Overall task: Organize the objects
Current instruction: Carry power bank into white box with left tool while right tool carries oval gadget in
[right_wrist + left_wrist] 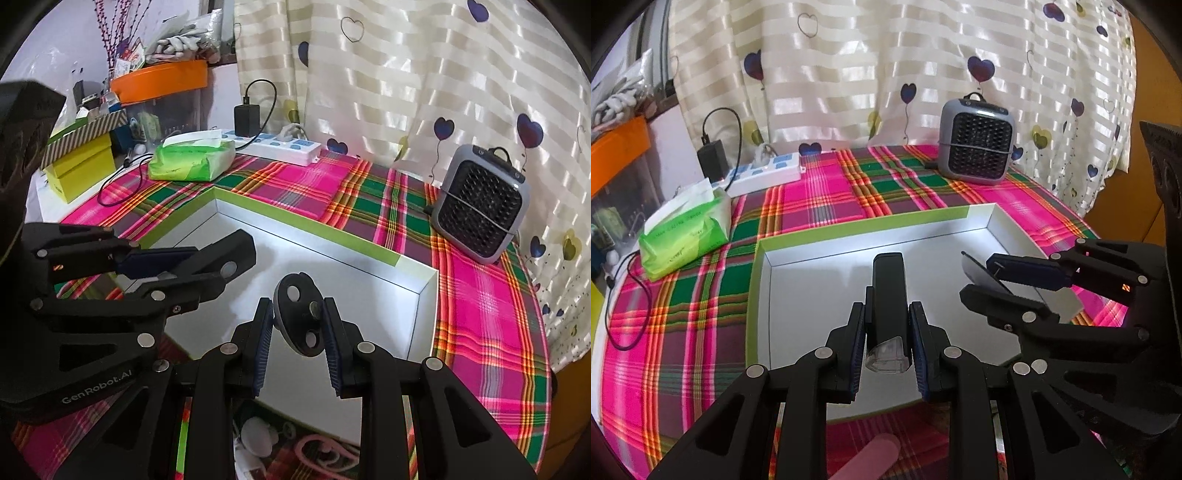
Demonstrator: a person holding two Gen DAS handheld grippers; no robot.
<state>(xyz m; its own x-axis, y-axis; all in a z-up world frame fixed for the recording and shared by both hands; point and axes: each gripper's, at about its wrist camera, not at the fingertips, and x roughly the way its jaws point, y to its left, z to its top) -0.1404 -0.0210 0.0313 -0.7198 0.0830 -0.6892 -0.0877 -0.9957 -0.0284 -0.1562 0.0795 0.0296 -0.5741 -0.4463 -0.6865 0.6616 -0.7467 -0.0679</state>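
Reading "GenRobot.AI" in pale letters on the black frame of the left gripper (pixel 173 266) at the lower left of the right wrist view, the only writing sharp enough to make out; the print on the green tissue pack (pixel 687 232) is too blurred to read. In the left wrist view, centre frame, the left gripper (pixel 888 332) is clamped on a black stick-shaped device (pixel 888 295), its long axis running straight up the frame away from the camera, clear wedge-shaped end nearest the lens, dark end out over the white box (pixel 812 291). At centre of the right wrist view, the right gripper (pixel 299 332) pinches a round dark grey disc (pixel 301 321) by its edges, flat face with pale circles turned toward the camera, tilted toward upper left, hanging over the box's white floor.
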